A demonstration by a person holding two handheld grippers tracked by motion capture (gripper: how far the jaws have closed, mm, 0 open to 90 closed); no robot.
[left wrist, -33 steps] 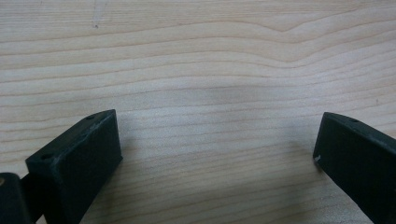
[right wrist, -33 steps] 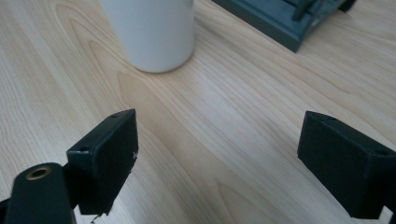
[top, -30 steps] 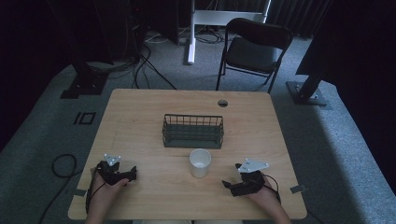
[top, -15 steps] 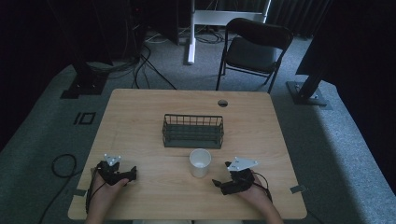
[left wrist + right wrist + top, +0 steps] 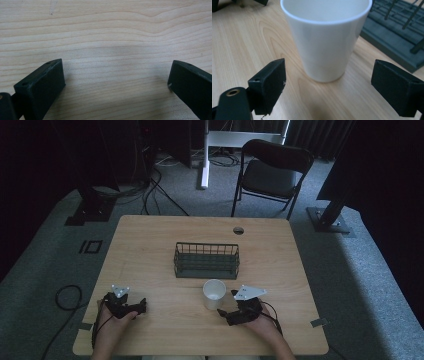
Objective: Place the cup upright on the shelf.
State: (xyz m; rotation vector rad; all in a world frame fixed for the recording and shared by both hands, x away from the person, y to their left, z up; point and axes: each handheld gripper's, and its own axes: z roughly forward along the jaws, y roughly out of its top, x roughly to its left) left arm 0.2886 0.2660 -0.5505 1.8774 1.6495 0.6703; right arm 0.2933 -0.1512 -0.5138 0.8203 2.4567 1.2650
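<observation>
At the near edge of the table (image 5: 150, 230), the left gripper (image 5: 141, 306) rests with jaws spread over bare wood. The right gripper (image 5: 327, 85) has its jaws wide apart, just short of an upright white cup (image 5: 325, 37). Beyond the cup sits a dark wire basket (image 5: 206, 260).

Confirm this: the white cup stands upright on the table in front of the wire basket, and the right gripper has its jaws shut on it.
Not quite. The right gripper is open: in the right gripper view its jaws stand wide apart, short of the white cup, touching nothing. The rest holds: the cup stands upright on the table in front of the wire basket.
</observation>
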